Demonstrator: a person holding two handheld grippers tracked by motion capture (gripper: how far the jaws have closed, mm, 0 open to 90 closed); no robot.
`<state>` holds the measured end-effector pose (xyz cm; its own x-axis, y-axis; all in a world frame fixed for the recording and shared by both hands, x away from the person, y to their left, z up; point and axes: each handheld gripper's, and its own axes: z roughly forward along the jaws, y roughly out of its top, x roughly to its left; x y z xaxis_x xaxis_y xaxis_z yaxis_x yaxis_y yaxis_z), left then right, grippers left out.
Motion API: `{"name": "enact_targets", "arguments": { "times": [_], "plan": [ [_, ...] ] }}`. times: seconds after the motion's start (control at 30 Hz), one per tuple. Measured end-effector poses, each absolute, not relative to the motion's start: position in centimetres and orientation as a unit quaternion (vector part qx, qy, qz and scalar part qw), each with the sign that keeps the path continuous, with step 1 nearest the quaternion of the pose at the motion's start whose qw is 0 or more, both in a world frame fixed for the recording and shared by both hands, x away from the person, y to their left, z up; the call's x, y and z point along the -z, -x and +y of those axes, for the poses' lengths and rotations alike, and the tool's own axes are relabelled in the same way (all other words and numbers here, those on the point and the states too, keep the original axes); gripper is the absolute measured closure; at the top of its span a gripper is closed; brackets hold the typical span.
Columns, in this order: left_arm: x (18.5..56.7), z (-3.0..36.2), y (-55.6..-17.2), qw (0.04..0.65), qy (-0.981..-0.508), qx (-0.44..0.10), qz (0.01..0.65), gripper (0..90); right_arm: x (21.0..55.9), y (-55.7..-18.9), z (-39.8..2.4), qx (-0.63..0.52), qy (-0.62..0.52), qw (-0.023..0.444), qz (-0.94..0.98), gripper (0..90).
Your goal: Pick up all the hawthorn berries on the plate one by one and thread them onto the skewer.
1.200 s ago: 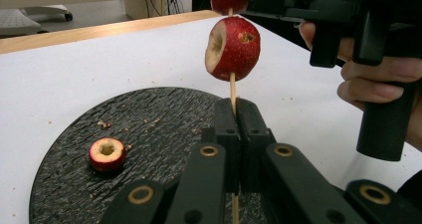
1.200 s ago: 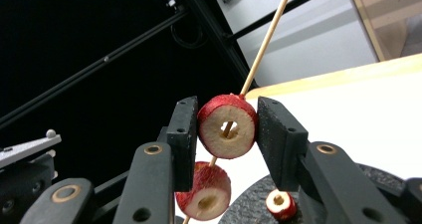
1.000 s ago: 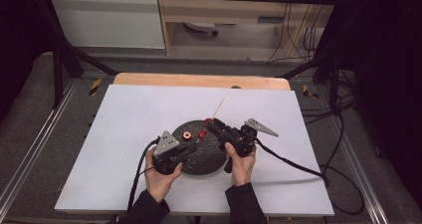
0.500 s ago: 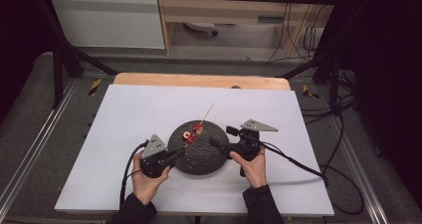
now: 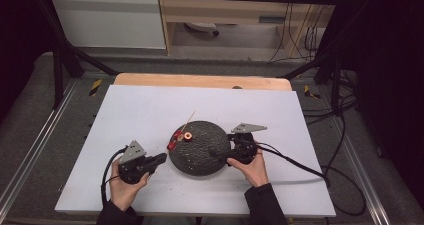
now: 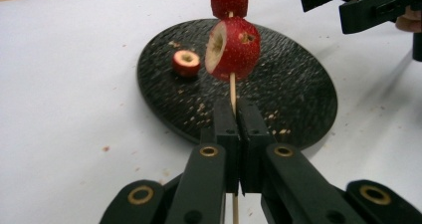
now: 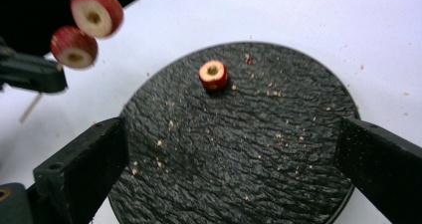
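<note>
My left gripper [image 5: 161, 157] rests on the white table left of the black round plate [image 5: 210, 160]. It is shut on a thin wooden skewer [image 6: 232, 92] that slants up over the plate's left edge. Two red fruit slices [image 6: 234, 47] are threaded on the skewer [image 5: 172, 144]. A third red slice with a cored hole [image 7: 213, 74] lies loose on the plate [image 5: 188, 136]. My right gripper [image 5: 220, 156] sits at the plate's right edge. Its jaws have just been opening and stand wide [image 7: 231, 154], with nothing between them but the plate below.
Crumbs are scattered over the plate [image 7: 278, 134] and the white table sheet [image 5: 150, 110]. A wooden strip [image 5: 200, 81] runs along the table's far edge. Cables trail from both grippers toward the table's front and right.
My left gripper has drawn the skewer and its slices leftward off the plate's middle. My right gripper has opened wide and backed to the plate's right edge.
</note>
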<state>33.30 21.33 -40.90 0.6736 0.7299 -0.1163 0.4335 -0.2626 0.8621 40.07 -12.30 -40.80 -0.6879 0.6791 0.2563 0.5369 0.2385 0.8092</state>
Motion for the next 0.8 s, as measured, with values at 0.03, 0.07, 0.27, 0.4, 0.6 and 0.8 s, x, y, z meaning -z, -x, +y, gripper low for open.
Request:
{"name": "enact_targets", "arguments": {
  "times": [0.03, 0.07, 0.27, 0.4, 0.6, 0.8],
  "plan": [
    [40.9, 21.6, -33.3, 0.478, -0.779, -0.155, 0.375, 88.4, 40.8, -40.2, -12.0, -0.471, -0.385, 0.075, 0.790, 1.4],
    [40.9, 21.8, -33.2, 0.477, -0.779, -0.154, 0.377, 88.4, 40.8, -40.3, -11.8, -0.466, -0.383, 0.074, 0.794, 1.3],
    [41.4, 22.7, -33.1, 0.470, -0.785, -0.155, 0.373, 88.4, 40.3, -41.1, -9.7, -0.430, -0.379, 0.077, 0.816, 1.3],
    [41.8, 23.3, -33.2, 0.466, -0.787, -0.152, 0.376, 88.4, 39.7, -41.8, -8.6, -0.403, -0.370, 0.088, 0.832, 3.7],
    [42.5, 24.5, -33.3, 0.463, -0.784, -0.147, 0.385, 88.3, 39.3, -43.4, -6.8, -0.369, -0.360, 0.098, 0.851, 6.1],
    [42.7, 25.1, -33.4, 0.461, -0.785, -0.146, 0.389, 88.4, 39.3, -44.9, -4.8, -0.337, -0.351, 0.101, 0.868, 7.5]
  ]
}}
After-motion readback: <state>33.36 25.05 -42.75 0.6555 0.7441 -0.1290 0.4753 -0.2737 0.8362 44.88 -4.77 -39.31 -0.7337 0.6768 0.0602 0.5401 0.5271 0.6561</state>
